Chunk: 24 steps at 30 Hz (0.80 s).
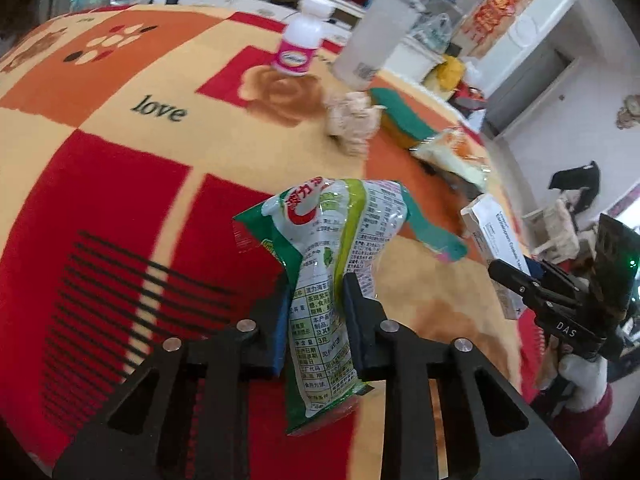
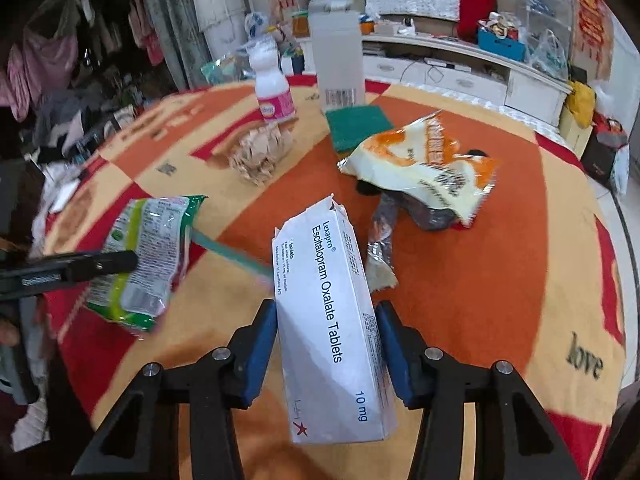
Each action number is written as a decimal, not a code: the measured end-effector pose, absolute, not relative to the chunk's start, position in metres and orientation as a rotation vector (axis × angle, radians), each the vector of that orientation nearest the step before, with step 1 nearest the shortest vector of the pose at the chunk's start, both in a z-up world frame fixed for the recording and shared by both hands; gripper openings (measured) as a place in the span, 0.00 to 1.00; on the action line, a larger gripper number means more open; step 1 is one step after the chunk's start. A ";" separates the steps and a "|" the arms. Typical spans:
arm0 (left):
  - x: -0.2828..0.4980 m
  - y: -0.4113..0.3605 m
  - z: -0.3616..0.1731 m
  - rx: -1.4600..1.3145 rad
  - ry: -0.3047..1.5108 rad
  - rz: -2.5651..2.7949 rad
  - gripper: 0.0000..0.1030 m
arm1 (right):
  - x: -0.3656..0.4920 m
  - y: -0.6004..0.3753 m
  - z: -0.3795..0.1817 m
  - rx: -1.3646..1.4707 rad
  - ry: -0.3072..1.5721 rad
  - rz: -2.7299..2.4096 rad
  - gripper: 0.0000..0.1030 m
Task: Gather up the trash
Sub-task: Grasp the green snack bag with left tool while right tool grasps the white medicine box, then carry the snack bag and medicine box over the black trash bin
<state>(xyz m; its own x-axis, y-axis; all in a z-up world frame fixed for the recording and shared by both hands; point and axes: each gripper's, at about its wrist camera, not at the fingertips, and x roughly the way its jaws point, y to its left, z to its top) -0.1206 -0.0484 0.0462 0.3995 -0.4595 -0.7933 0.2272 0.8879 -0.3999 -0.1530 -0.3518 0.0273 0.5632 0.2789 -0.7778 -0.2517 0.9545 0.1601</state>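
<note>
My left gripper (image 1: 318, 292) is shut on a green and white snack wrapper (image 1: 332, 256) and holds it above the table; the wrapper also shows in the right wrist view (image 2: 144, 256). My right gripper (image 2: 326, 312) is shut on a white Lexapro tablet box (image 2: 328, 320), also held above the table; the box shows at the right of the left wrist view (image 1: 496, 248). On the table lie a crumpled paper ball (image 2: 260, 152), an orange and white snack bag (image 2: 424, 164) and a crumpled clear wrapper (image 2: 380, 240).
A white bottle with a pink label (image 2: 272, 88), a tall white container (image 2: 336, 68) and a green sponge (image 2: 356, 126) stand at the far side of the patterned tablecloth (image 2: 480, 280). Shelves and clutter lie beyond the table.
</note>
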 end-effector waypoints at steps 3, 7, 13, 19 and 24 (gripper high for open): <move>-0.132 -0.065 0.059 -0.241 1.063 -0.500 0.20 | -0.170 -0.364 0.037 0.078 0.902 0.317 0.47; -0.143 -0.097 0.072 -0.230 1.062 -0.593 0.19 | -0.192 -0.385 0.046 0.112 0.866 0.277 0.47; -0.152 -0.154 0.080 -0.197 1.062 -0.702 0.19 | -0.220 -0.435 0.053 0.180 0.831 0.173 0.47; -0.159 -0.213 0.083 -0.154 1.071 -0.798 0.19 | -0.247 -0.483 0.059 0.215 0.807 0.065 0.47; -0.164 -0.264 0.088 -0.105 1.069 -0.874 0.19 | -0.267 -0.521 0.059 0.256 0.793 -0.017 0.47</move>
<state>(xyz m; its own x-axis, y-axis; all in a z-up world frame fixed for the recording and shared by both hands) -0.1640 -0.2637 0.0875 0.1896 -0.6678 -0.7198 0.5722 0.6709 -0.4717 -0.2671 -0.5210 0.0589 0.7030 0.0808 -0.7066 0.1110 0.9689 0.2213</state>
